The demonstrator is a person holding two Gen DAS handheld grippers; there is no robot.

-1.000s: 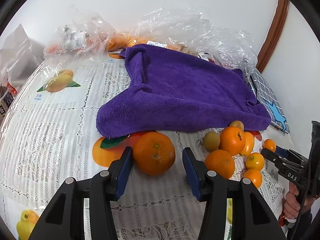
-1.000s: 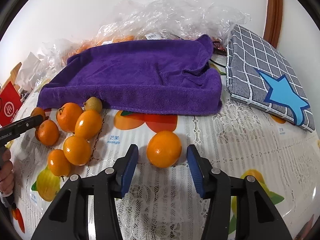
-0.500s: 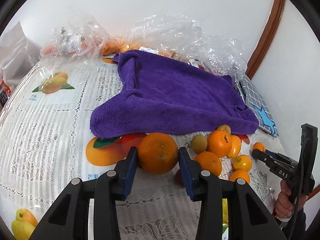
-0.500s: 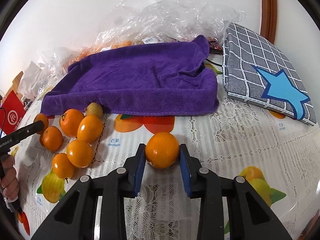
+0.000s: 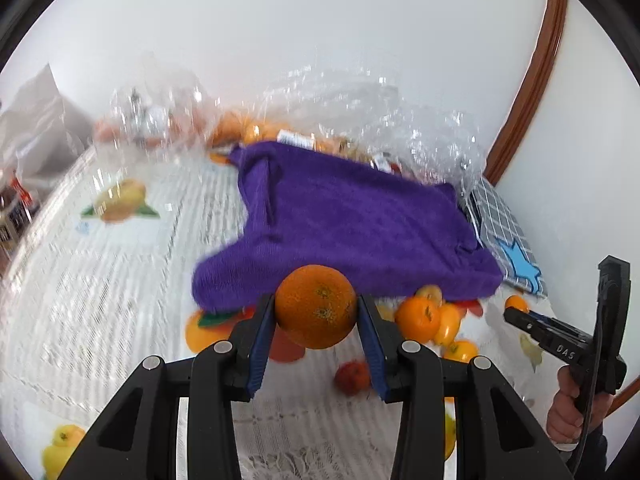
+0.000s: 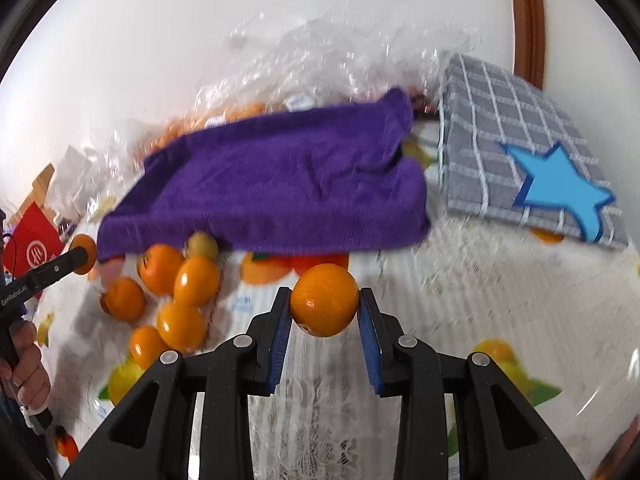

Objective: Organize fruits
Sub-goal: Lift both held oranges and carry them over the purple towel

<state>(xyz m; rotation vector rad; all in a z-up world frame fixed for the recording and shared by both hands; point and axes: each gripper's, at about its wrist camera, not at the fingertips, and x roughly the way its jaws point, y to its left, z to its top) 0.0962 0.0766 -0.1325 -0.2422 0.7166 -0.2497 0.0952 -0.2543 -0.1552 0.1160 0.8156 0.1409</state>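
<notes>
The left gripper (image 5: 316, 312) clamps a big orange (image 5: 316, 306) between its blue pads, the right gripper (image 6: 325, 305) pinches a smaller orange (image 6: 324, 299) likewise — both raised just ahead of a purple towel (image 6: 276, 176), loose fruit (image 6: 176, 284) to the right gripper's left.

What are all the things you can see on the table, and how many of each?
big oranges: 2, orange; one held in the left gripper, one held in the right gripper
small fruits pile: about seven, orange, one greenish-yellow; in front of the towel's edge
towel: 1, purple; middle of the table
checked cloth: 1, grey with a blue star; right of the towel
plastic bags: crumpled, clear, count unclear; behind the towel, some orange fruit inside
tablecloth: 1, white lace with fruit prints
red box: 1; far left edge
left gripper: black, blue pads
right gripper: black, blue pads
</notes>
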